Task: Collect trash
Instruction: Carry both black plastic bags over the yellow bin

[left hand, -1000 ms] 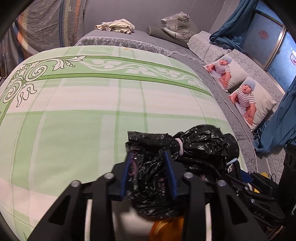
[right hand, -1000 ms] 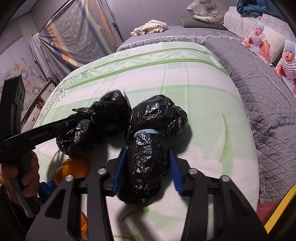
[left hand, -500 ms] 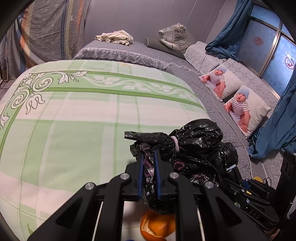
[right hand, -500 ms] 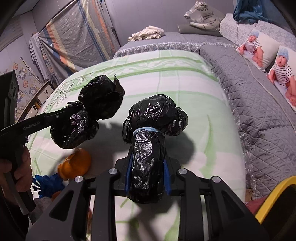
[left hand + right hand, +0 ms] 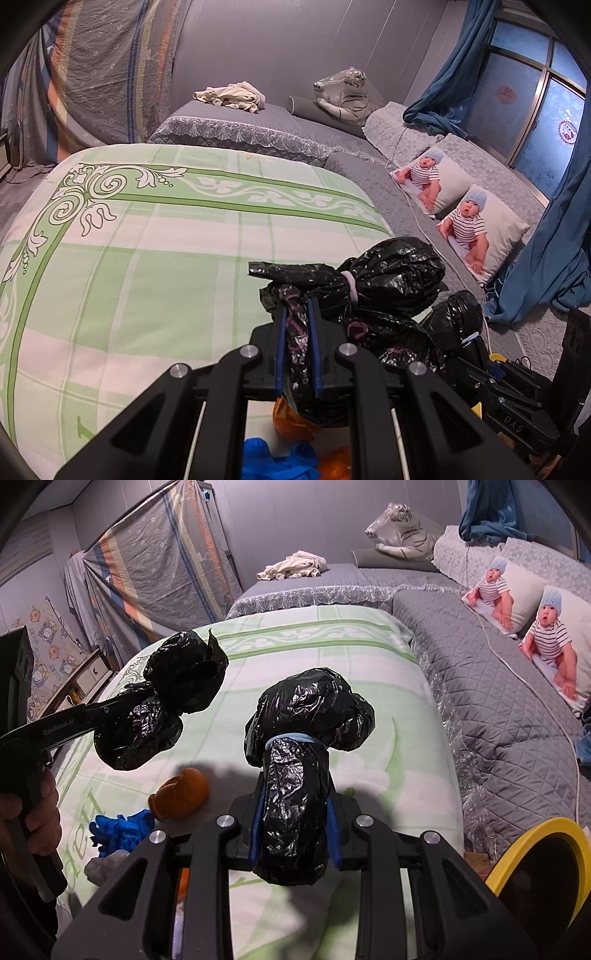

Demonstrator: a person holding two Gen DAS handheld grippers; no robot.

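My left gripper (image 5: 297, 325) is shut on the neck of a black trash bag (image 5: 391, 277) tied with a pink band, held above the green bed cover (image 5: 147, 258). The same bag (image 5: 177, 686) hangs at the left of the right wrist view. My right gripper (image 5: 293, 827) is shut on a second black trash bag (image 5: 310, 720) tied with a blue band, also lifted off the cover. That bag shows low at the right of the left wrist view (image 5: 454, 321). Orange peel (image 5: 181, 794) and a blue glove (image 5: 118, 827) lie on the cover below.
A yellow-rimmed bin (image 5: 532, 871) stands at the bed's near right corner. A grey quilted bed (image 5: 491, 686) with baby-print pillows (image 5: 480, 229) runs along the right. A plush tiger (image 5: 347, 92) and crumpled cloth (image 5: 232, 96) lie at the back.
Both grippers closed on their bags and lifted them off the cover. The orange peel and blue glove underneath came into view.
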